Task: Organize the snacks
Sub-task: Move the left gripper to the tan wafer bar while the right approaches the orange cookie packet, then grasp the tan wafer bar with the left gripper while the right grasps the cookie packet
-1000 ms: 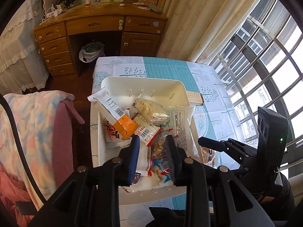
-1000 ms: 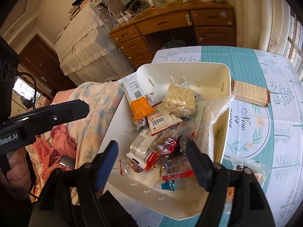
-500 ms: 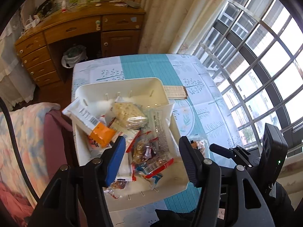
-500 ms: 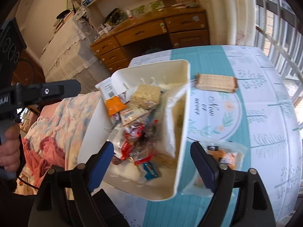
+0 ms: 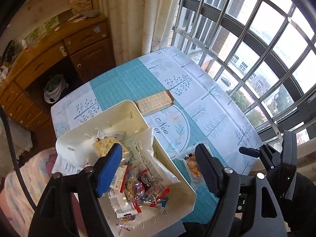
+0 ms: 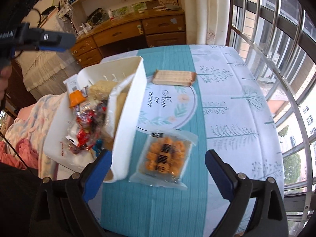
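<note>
Two packets left on tabletop (image 6: pixel 227 102) | orange-snack packet (image 6: pixel 165 155) between right gripper (image 6: pixel 158 169) jaws, just widened, untouched; wafer pack (image 6: pixel 173 77) beyond | left gripper (image 5: pixel 158 167) jaws just widened, empty, over bin (image 5: pixel 177 177) | next: lower, clamp packet, carry to bin.

basket (image 6: pixel 130 118) motion-blurred, snack labels unreadable

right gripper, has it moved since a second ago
Yes. The right gripper has swung off the white basket toward the window side; its jaws, just opening, now frame the orange snack packet on the tablecloth.
</note>
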